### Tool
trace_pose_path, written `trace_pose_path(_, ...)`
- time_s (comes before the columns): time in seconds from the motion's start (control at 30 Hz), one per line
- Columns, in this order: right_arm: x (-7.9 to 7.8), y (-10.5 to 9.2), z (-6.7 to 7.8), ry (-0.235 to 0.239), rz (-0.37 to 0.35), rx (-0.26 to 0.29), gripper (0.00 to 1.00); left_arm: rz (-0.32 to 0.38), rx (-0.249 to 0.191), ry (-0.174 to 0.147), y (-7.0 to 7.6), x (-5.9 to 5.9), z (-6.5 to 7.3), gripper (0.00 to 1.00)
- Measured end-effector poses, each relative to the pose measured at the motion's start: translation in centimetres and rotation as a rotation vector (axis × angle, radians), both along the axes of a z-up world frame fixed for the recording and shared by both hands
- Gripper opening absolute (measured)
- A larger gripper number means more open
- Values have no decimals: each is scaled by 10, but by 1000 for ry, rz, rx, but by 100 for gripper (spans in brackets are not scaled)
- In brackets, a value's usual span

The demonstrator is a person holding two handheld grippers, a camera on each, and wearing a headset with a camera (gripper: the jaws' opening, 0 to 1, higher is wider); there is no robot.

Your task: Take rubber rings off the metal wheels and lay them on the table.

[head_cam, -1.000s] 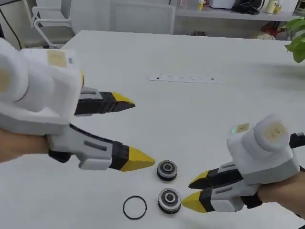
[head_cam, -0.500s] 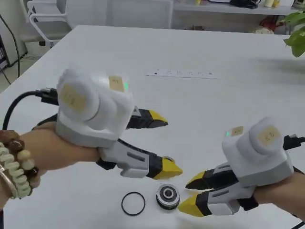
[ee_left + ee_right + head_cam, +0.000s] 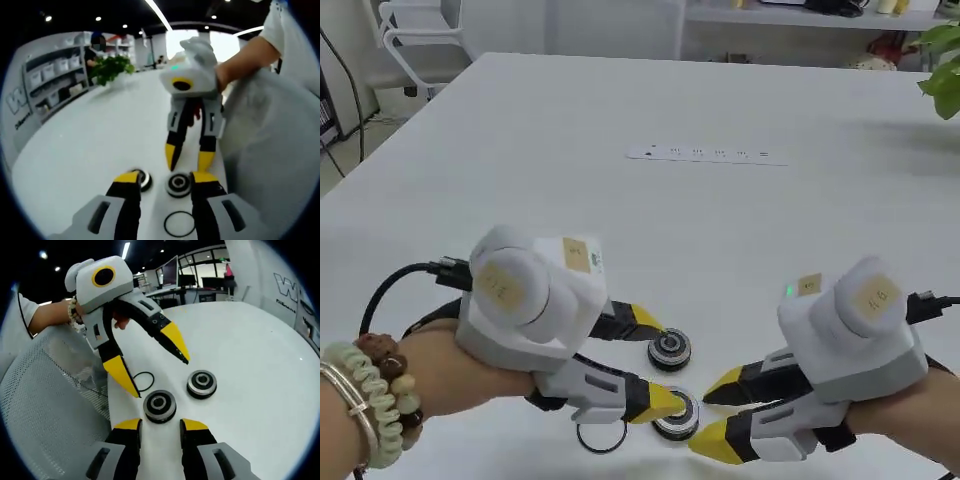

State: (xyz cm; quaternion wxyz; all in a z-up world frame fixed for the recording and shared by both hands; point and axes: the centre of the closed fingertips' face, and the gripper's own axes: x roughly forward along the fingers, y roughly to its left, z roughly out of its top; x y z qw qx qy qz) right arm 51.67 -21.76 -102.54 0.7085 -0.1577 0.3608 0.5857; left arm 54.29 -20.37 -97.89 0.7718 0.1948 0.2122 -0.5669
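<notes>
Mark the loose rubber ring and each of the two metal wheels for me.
loose rubber ring [image 3: 153, 380], right gripper view, right-hand arc of its band.
nearer metal wheel [image 3: 160, 405], right gripper view, its hub.
farther metal wheel [image 3: 670, 348], head view, its hub.

Both forearms reach inward; left hand-held gripper [image 3: 659, 361], jaws parted, aimed rightward; right hand-held gripper [image 3: 713, 415], jaws parted more narrowly, aimed leftward; yellow tips nearly meet.
</notes>
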Motion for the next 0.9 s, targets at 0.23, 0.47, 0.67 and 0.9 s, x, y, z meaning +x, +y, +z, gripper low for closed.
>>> trace_pose_path(0.23, 0, 3, 1, -15, 0, 7, 27, -8, 17, 25, 0, -6, -13, 30)
trace_pose_path(0.47, -1, 5, -2, -19, 2, 2, 26, -34, 31, 48, -6, -14, -21, 28)
trace_pose_path(0.67, 0, 6, -2, -23, 3, 4, 22, -34, 37, 52, -8, -14, -23, 23)
trace_pose_path(0.9, 1, 5, -2, -31, 3, 0, 18, -49, 44, 65, -9, -18, -28, 15)
